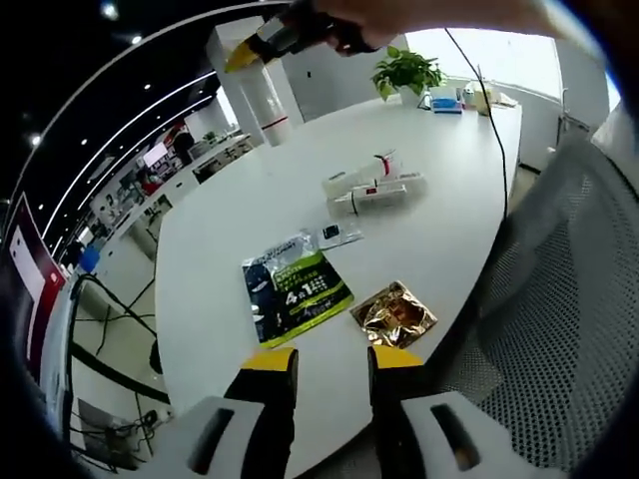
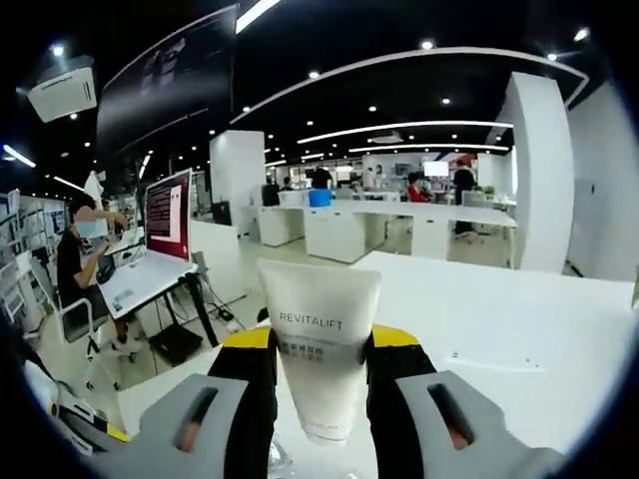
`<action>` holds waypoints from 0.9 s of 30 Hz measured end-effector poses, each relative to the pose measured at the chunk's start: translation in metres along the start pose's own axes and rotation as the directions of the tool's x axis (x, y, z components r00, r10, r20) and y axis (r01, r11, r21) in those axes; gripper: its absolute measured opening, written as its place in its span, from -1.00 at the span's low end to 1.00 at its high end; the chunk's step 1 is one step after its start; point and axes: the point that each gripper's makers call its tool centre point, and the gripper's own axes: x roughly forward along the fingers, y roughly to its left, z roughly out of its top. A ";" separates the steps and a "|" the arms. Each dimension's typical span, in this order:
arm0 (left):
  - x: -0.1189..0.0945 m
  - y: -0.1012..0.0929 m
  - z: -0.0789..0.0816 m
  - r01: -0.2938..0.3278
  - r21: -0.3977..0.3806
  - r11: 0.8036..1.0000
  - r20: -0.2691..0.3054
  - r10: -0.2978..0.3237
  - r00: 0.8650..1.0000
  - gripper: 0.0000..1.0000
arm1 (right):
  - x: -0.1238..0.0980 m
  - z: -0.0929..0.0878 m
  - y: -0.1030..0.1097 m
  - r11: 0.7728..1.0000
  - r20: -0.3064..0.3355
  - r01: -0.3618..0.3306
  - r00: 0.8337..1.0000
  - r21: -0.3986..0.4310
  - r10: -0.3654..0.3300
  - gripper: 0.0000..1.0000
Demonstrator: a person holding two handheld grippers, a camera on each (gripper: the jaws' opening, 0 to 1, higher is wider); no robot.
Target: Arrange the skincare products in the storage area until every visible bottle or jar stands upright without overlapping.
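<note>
My right gripper is shut on a white tube marked REVITALIFT, held up in the air above the white table with its flat end up. My left gripper hovers open over the near edge of the table, nothing between its yellow-tipped fingers. Ahead of it lie a green and black packet, a gold foil sachet and a small dark sachet. Farther off lies a cluster of white tubes and boxes. The right gripper shows high up, in a hand.
A grey mesh chair back stands close on the right of the table. A potted plant and small items sit at the far end, with a black cable running along. A seated person and a red screen are off to the side.
</note>
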 end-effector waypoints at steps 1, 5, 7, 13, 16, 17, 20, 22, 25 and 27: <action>0.000 0.000 0.000 0.000 0.000 1.000 0.001 0.000 1.000 -0.43 | 0.002 -0.002 -0.004 1.000 -0.002 0.006 1.000 0.005 -0.006 -0.38; 0.001 0.000 -0.002 -0.002 0.004 1.000 -0.015 0.002 1.000 -0.43 | 0.010 -0.011 -0.023 0.999 -0.014 0.039 0.999 0.019 -0.039 -0.38; 0.001 0.000 -0.002 -0.001 0.005 1.000 -0.017 0.001 1.000 -0.43 | 0.013 -0.015 -0.027 0.999 -0.017 0.047 0.999 0.026 -0.047 -0.38; 0.002 0.001 -0.004 -0.002 -0.001 1.000 -0.027 0.002 1.000 -0.43 | 0.025 -0.032 -0.053 0.994 -0.042 0.099 0.994 0.052 -0.097 -0.38; 0.002 0.001 -0.005 -0.001 -0.003 1.000 -0.032 0.001 0.999 -0.43 | 0.031 -0.040 -0.066 0.991 -0.050 0.122 0.992 0.064 -0.119 -0.38; 0.002 0.001 -0.005 -0.001 -0.003 1.000 -0.033 0.001 0.999 -0.43 | 0.032 -0.042 -0.068 0.989 -0.055 0.129 0.991 0.066 -0.125 -0.38; 0.002 0.001 -0.005 -0.001 -0.003 1.000 -0.034 0.001 0.999 -0.43 | 0.039 -0.052 -0.081 0.987 -0.072 0.149 0.987 0.066 -0.144 -0.38; 0.002 0.002 -0.005 -0.006 -0.003 1.000 -0.031 0.006 0.999 -0.41 | 0.042 -0.057 -0.085 0.986 -0.077 0.157 0.985 0.060 -0.153 -0.38; 0.002 0.005 -0.003 -0.019 -0.019 1.000 -0.023 0.018 1.000 -0.41 | 0.044 -0.066 -0.092 0.984 -0.092 0.173 0.981 0.050 -0.168 -0.38; 0.003 0.002 -0.004 -0.009 -0.006 1.000 -0.027 0.009 1.000 -0.41 | 0.046 -0.074 -0.098 0.981 -0.104 0.189 0.977 0.044 -0.184 -0.38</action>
